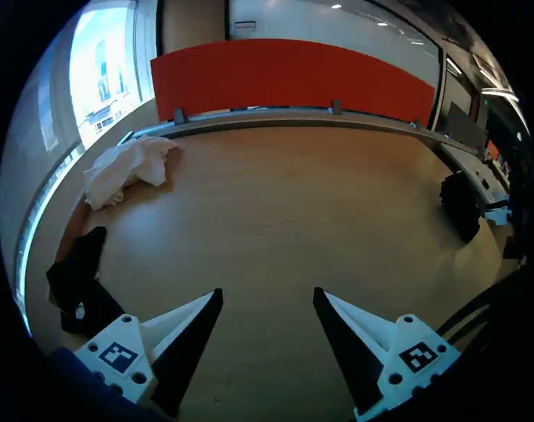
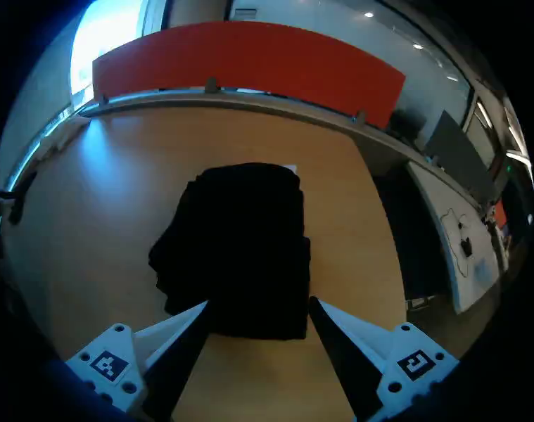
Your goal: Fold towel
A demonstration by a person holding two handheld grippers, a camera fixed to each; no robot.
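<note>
A stack of folded black towels (image 2: 235, 246) lies on the wooden table (image 2: 98, 211), just ahead of my right gripper (image 2: 259, 306). That gripper is open, its fingertips flanking the stack's near edge without pressing on it. A crumpled white towel (image 1: 129, 169) sits at the table's far left in the left gripper view. A loose black cloth (image 1: 80, 278) lies nearer, by the left edge. My left gripper (image 1: 267, 295) hovers open over bare wood (image 1: 288, 211) with nothing between its fingers.
A red partition (image 1: 295, 74) runs along the table's far edge. A dark bundle (image 1: 460, 204) rests at the table's right side in the left gripper view. A white desk (image 2: 463, 239) with small items stands beyond the table's right edge.
</note>
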